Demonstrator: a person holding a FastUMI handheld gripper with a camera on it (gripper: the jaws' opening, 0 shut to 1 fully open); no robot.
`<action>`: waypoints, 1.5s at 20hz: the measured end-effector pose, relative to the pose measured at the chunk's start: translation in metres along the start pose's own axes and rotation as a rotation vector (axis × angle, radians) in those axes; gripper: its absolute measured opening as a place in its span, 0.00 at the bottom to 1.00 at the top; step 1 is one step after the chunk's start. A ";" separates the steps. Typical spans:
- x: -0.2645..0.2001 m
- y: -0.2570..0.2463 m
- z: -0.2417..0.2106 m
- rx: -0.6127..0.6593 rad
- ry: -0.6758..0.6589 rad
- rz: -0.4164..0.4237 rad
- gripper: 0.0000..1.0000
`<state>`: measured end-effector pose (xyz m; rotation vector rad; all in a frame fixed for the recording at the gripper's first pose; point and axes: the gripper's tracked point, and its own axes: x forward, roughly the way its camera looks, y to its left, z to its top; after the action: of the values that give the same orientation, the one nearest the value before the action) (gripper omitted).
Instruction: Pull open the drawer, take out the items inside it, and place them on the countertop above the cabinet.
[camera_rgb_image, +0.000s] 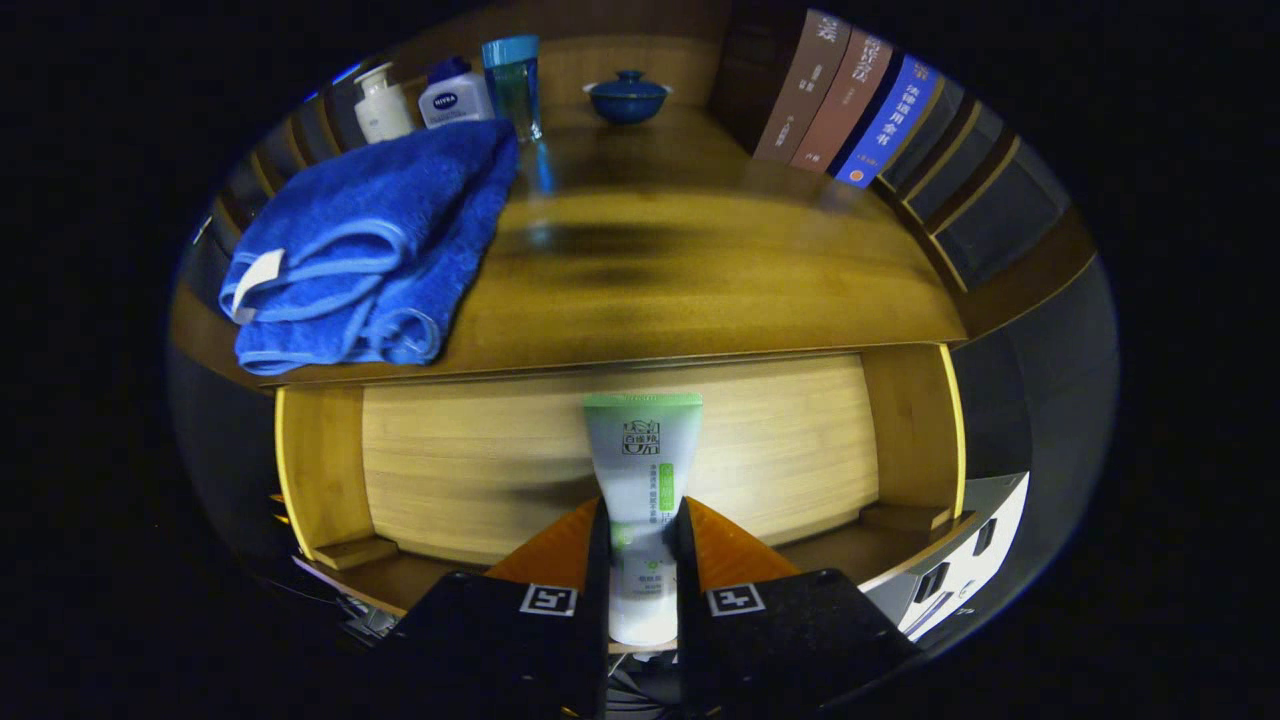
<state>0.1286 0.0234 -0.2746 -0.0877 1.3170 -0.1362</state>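
Note:
My gripper (641, 515) is shut on a white tube with a green end (640, 450), both fingers pressing its sides. The tube points forward from the fingers, held above the open wooden drawer (480, 460), whose pale bottom lies beneath it. Beyond the drawer runs the wooden countertop (700, 270). A folded blue towel (370, 250) lies on the countertop's left part, its edge hanging slightly over the front.
At the back of the countertop stand a white pump bottle (382, 102), a white and blue bottle (453, 94), a clear blue-capped bottle (514, 85) and a blue lidded bowl (627, 97). Books (850, 100) lean at the back right. The countertop's middle and right are bare wood.

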 end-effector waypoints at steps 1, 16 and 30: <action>-0.008 -0.002 0.003 -0.004 -0.011 -0.005 0.32; 0.006 -0.010 0.139 -0.010 -0.067 0.055 0.32; 0.032 -0.001 0.192 -0.116 -0.091 0.047 0.58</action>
<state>0.3226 0.0153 -0.2577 -0.1596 1.2347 -0.0161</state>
